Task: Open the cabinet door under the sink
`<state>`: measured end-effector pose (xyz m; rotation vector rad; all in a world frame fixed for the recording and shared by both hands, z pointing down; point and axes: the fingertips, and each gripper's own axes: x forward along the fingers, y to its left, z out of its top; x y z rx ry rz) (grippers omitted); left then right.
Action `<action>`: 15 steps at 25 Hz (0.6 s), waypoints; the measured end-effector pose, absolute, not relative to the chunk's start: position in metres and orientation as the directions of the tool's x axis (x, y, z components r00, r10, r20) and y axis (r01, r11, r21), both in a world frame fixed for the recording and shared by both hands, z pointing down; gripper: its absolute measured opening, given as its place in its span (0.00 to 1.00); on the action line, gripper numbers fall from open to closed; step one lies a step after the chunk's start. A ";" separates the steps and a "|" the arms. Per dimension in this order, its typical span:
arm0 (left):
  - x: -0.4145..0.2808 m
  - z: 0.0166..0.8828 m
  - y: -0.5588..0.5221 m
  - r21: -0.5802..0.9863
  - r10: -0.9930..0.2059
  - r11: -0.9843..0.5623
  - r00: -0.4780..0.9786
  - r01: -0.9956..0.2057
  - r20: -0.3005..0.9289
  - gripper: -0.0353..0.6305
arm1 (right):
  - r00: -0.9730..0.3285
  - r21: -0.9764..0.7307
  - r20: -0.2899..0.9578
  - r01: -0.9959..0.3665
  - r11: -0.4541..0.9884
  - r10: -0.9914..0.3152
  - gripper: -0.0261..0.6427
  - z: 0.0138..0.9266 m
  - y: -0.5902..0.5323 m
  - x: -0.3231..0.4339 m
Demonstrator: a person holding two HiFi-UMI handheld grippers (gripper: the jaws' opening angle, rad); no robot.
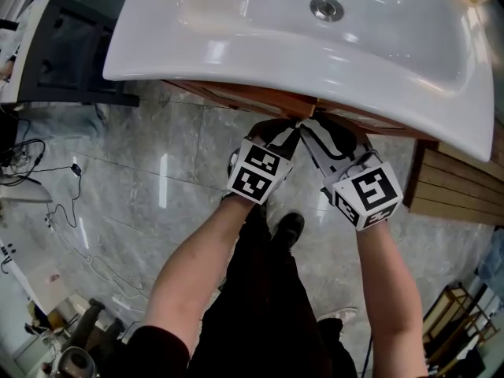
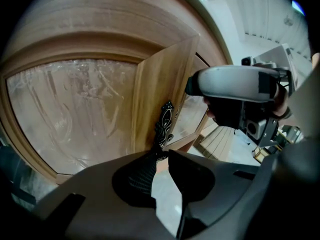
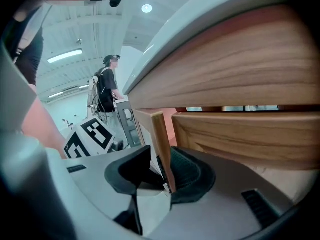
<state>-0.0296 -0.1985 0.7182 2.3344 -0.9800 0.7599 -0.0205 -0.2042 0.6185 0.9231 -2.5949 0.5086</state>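
Overhanging sink (image 1: 260, 46) above ajar cabinet door (image 2: 160, 84), cables (image 1: 31, 168) on floor (image 1: 157, 156)

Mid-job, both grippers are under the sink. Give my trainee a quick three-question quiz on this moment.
1. True or false: the cabinet door is fully closed.
2. Between the jaws of the right gripper stands: A) the cabinet door's edge, B) a cable, C) nothing.
3. Fill in: the tips of the left gripper are at the door's ornate black ____.

Key: 1 false, it stands ajar; 2 A; 3 handle.
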 end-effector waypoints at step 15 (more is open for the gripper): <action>-0.037 0.715 -0.179 0.262 -0.444 -0.660 0.647 -0.704 0.619 0.18 | -0.801 -0.172 0.411 -0.538 0.825 -0.436 0.20 0.613 -0.194 -0.041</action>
